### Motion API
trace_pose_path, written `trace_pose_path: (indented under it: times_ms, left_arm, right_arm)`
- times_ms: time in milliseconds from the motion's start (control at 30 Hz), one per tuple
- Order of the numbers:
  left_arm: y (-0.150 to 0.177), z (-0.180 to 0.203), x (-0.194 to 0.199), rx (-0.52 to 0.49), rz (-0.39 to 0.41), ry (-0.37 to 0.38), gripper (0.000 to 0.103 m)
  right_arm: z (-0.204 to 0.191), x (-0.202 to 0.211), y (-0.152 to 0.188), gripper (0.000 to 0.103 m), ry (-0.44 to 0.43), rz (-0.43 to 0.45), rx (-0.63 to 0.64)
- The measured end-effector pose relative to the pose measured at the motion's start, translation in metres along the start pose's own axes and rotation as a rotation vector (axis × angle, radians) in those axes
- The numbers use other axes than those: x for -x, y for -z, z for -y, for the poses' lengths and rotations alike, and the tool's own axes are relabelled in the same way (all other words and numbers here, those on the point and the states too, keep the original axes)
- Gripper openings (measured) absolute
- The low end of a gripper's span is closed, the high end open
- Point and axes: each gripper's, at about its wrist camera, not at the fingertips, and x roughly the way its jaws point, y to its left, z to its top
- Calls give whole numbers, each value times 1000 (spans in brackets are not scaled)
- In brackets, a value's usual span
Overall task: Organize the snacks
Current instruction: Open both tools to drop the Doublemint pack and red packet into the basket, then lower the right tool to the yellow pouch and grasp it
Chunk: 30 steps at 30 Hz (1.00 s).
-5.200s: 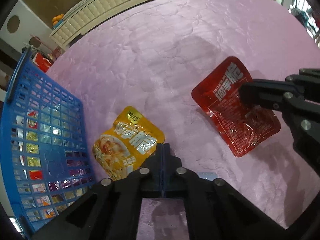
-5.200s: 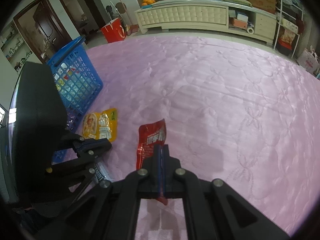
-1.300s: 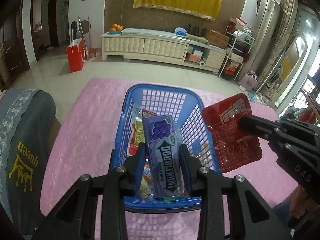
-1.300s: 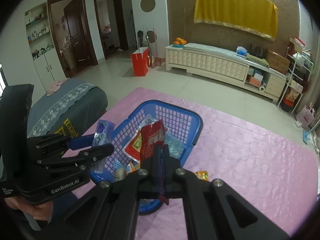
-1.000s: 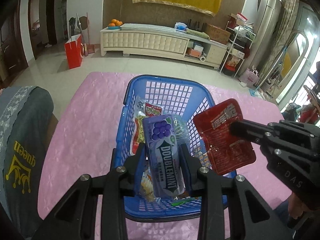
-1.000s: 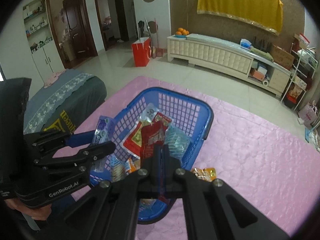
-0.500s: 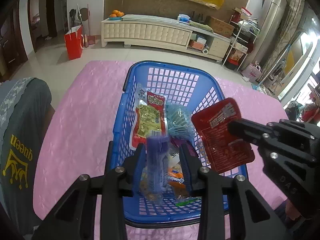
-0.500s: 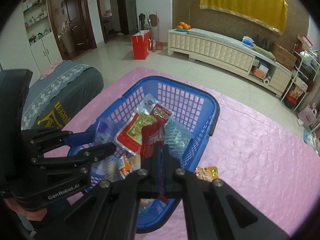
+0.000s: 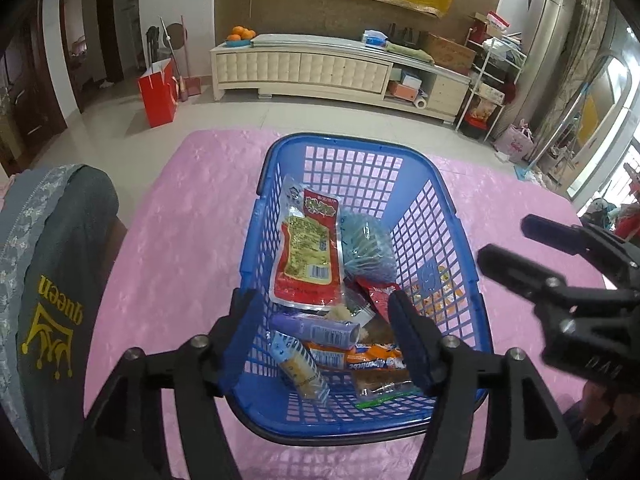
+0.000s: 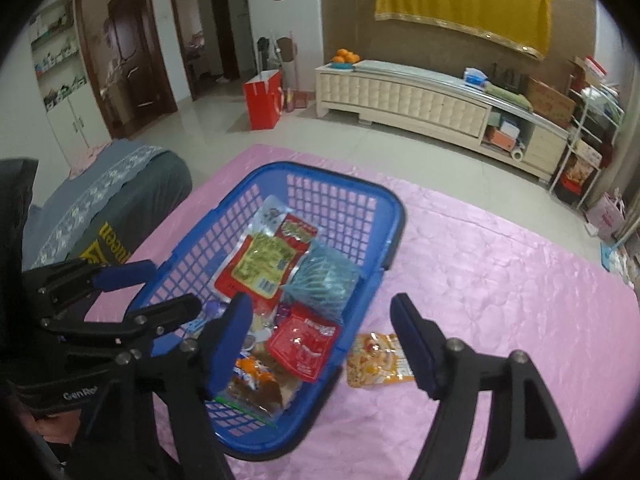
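Above the blue plastic lattice basket [image 9: 436, 216], both left tongs [image 9: 324, 320] and right tongs [image 10: 320, 320] gape empty — one orange-yellow foil snack pouch [image 10: 376, 360] lies just outside it, easily nudged away under a clumsy pinch.

Snacks piled in a blue basket [image 9: 456, 220]

A purple gum pack [image 9: 314, 329] and red pouch [image 10: 303, 342] lie flat among the packets; a yellow-orange pouch [image 10: 378, 361] lies outside, just beside the basket wall.
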Motion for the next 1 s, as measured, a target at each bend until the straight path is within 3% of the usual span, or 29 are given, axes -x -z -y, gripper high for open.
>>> trace_pose_path:
  times_ms: [333, 467, 700, 1000]
  left_arm:
    - [-17, 24, 4, -57, 7, 11, 70]
    - [-21, 34, -1, -88, -3, 6, 78]
    - [-24, 41, -28, -112, -71, -13, 78]
    - [-20, 42, -67, -124, -164, -59, 78]
  right_arm:
    - [36, 15, 3, 80, 51, -9, -31]
    - [49, 12, 6, 84, 62, -26, -39]
    - [70, -11, 17, 91, 77, -106, -52]
    - [89, -63, 43, 92, 53, -247, -68]
